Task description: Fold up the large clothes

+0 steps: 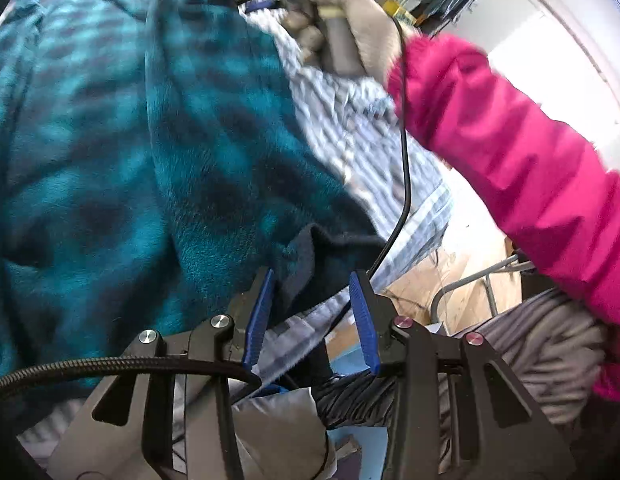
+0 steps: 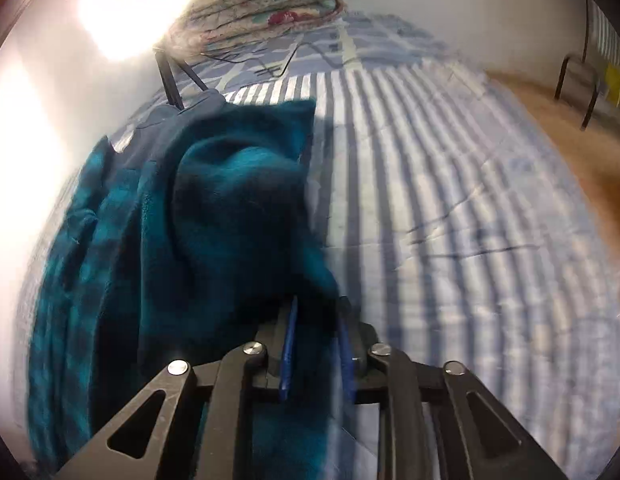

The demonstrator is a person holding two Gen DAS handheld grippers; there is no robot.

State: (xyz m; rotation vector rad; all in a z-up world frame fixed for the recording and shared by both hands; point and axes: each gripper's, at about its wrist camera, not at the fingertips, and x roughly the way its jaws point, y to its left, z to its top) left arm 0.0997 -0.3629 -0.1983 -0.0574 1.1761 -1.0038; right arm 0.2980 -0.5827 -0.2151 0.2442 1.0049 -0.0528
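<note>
Right now a teal plaid fleece garment (image 1: 110, 140) lies bunched on the striped bed sheet (image 2: 449, 200), filling the left and centre of both frames. Left tongs (image 1: 311, 312), bottom centre, stand partly apart with a dark fleece edge between them, pads not pressing. Right tongs (image 2: 315, 344) are narrow with fleece between the blue pads; whether they pinch it, cannot tell. Gloved hand (image 1: 349, 20) and pink sleeve (image 1: 509, 160) upper right.
</note>
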